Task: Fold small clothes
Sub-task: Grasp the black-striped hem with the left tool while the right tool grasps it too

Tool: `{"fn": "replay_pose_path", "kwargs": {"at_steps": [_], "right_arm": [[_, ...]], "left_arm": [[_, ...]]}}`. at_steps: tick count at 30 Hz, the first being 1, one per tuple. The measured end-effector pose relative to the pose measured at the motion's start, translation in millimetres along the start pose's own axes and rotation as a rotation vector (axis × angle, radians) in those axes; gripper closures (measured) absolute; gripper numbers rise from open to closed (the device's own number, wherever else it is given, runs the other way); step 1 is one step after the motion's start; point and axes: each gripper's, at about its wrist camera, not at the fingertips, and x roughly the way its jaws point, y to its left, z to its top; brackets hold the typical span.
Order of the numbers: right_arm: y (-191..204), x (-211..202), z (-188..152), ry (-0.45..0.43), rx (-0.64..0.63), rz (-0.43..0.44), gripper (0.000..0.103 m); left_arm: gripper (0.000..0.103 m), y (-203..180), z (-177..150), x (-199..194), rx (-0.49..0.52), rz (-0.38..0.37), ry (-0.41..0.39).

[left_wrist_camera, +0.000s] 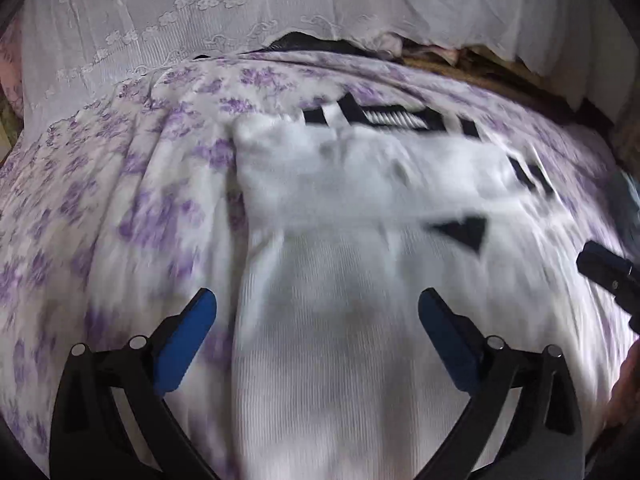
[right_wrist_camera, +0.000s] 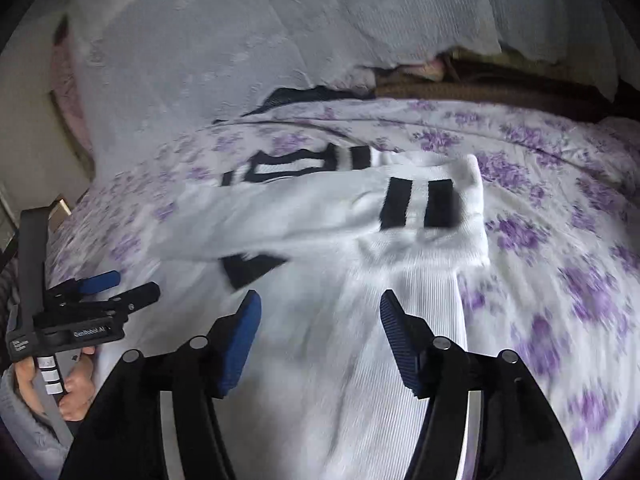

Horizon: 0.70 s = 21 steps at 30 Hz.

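A white ribbed garment with black stripes (left_wrist_camera: pixel 352 208) lies partly folded on the purple-flowered bedsheet (left_wrist_camera: pixel 132 200); it also shows in the right wrist view (right_wrist_camera: pixel 328 240). My left gripper (left_wrist_camera: pixel 316 312) is open and empty, hovering over the garment's near white part. My right gripper (right_wrist_camera: pixel 320 312) is open and empty above the garment's near right part. The left gripper also shows at the left of the right wrist view (right_wrist_camera: pixel 120 286), and the right gripper's tip shows at the right edge of the left wrist view (left_wrist_camera: pixel 604 268). Both views are motion-blurred.
A white embroidered cloth (left_wrist_camera: pixel 200 12) covers the back of the bed. A brown blanket (right_wrist_camera: pixel 480 88) and a dark item (right_wrist_camera: pixel 304 94) lie at the far edge. A wall (right_wrist_camera: pixel 28 140) is at the left. The flowered sheet (right_wrist_camera: pixel 560 220) spreads right of the garment.
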Motion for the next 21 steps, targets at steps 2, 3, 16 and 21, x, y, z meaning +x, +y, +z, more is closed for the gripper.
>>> {"fn": "replay_pose_path", "kwargs": {"at_steps": [2,3,16,21], "right_arm": [[5.4,-0.5,-21.5,0.041,-0.016,0.006,0.036],[5.2,0.0,-31.3,0.063,-0.014,0.005,0.036],[-10.4,-64.0,-103.3,-0.011,0.112,-0.006,0.035],[-17.1,-83.1,-118.1,-0.051,0.159,0.02,0.034]], "left_arm": [[0.004,-6.3,-23.1,-6.7,0.041,0.002,0.032],[0.004,-8.9,-31.4,-6.8,0.063,0.015,0.044],[0.004,-39.9,-114.2,-62.3,0.235,0.16,-0.061],[0.004,-41.4,-130.4,-79.2,0.234,0.157,-0.093]]}}
